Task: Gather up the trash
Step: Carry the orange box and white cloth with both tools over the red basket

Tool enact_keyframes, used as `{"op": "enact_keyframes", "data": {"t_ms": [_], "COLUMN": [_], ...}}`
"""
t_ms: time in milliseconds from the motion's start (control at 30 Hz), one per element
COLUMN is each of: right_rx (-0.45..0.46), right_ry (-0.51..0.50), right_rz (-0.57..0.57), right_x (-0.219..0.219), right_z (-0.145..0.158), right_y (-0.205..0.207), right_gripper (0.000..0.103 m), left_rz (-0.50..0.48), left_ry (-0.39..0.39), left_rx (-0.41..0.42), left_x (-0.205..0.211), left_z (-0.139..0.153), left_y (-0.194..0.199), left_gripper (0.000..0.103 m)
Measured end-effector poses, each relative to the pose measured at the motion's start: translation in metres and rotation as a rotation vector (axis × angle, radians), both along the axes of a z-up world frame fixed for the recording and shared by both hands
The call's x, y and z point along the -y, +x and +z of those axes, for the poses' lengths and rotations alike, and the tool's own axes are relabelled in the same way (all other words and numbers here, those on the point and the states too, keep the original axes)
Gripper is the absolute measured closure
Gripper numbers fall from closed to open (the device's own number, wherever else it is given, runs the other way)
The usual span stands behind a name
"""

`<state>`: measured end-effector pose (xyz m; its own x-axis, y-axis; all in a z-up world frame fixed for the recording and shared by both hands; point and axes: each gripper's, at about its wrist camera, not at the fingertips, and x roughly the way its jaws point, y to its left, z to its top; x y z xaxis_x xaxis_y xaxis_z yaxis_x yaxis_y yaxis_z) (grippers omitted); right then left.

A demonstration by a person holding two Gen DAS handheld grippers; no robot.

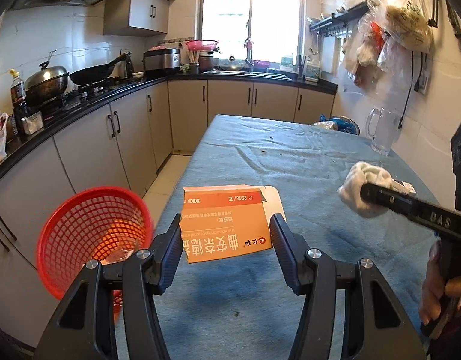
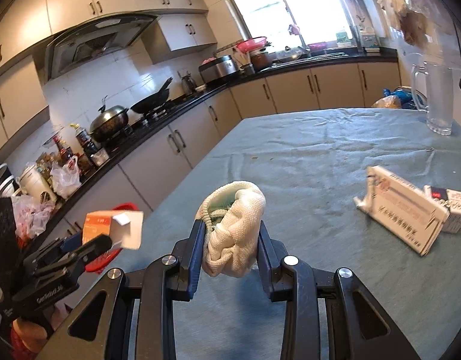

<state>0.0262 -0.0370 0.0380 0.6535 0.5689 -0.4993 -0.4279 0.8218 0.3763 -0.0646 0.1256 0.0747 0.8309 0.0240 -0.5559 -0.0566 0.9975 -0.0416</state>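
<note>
Now left gripper clamps orange carton, long axis across jaws; red basket low, left of jaws, nearer this hand. Right gripper pinches white net wad, basket farther left.

Bare blue tablecloth ahead; glass pitcher and white boxes along right edge.

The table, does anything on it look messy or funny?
Yes. On the table, a white box lies tipped at an angle with its end flap torn open, leaning against a smaller box. Small dark crumbs dot the wrinkled blue cloth farther back.
</note>
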Motion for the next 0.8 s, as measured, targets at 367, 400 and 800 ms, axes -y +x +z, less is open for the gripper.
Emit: {"op": "enact_keyframes", "data": {"t_ms": [367,400,800], "right_rx": [-0.016,-0.018,-0.058], "right_ry": [-0.021,-0.022,-0.042], "right_rz": [0.106,0.112,0.21], "right_x": [-0.061,-0.066,-0.141], "right_z": [0.005,0.005,0.005], "right_y": [-0.013,-0.013,-0.012], "right_gripper": [0.068,0.068,0.068], "left_rz": [0.079,0.093,0.225], "left_ry": [-0.033,-0.036,-0.075], "left_rx": [0.027,0.031,0.05], "left_x": [-0.047,-0.054,-0.125], "left_z": [0.001,0.001,-0.011], "left_y": [-0.017,-0.019,-0.037], "left_gripper": [0.047,0.047,0.047]}}
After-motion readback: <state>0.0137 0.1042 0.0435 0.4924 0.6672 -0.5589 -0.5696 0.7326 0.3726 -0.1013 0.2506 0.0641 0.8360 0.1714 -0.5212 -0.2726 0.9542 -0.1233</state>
